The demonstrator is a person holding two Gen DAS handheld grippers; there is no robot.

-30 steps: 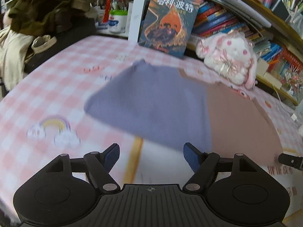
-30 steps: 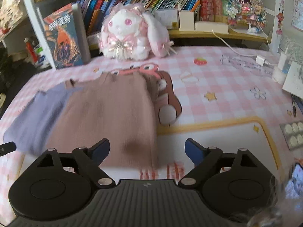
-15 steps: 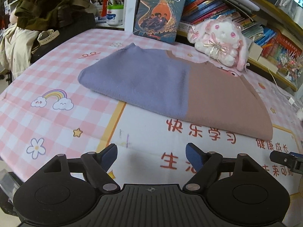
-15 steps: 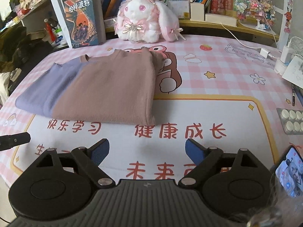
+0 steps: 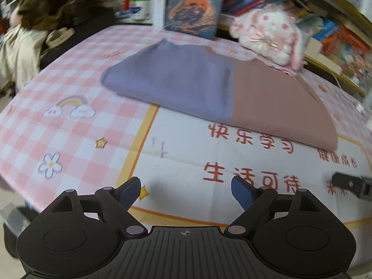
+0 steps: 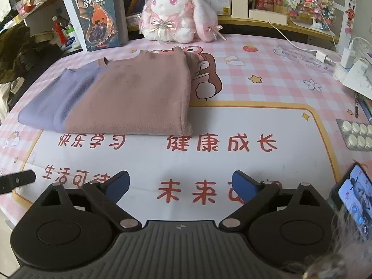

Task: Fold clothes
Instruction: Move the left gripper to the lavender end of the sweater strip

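Folded sweater (image 6: 121, 97) lies flat on the counter (image 6: 267, 88), a fuzzy knit in two colour blocks: lavender on the left part, dusty brownish-pink on the right. Its long axis runs left to right across the views; the neckline points away toward the shelves, the folded near edge sits just above the red printed characters of the mat. Outline roughly rectangular, corners soft, right edge thick and rounded where layers stack. In the left wrist view the same sweater (image 5: 209, 90) shows blurred, lavender portion nearer the lens. Left gripper (image 5: 186, 188) hovers over the white printed zone, well short of the cloth; its jaws have just been opening, blue-padded fingers (image 5: 130, 189) spread wide, nothing between them. Right gripper (image 6: 181, 184) likewise hangs over the red lettering, jaws just been opening, fingers (image 6: 244, 184) far apart and empty. Counter cover is smooth, pink-and-white gingham with a yellow-bordered white panel. Behind the sweater: a white-and-pink plush rabbit (image 6: 176, 11) and an upright paperback book (image 6: 100, 16) leaning on the shelf. A pill blister pack (image 6: 355, 134) and a lit phone (image 6: 355, 197) sit at the right edge.
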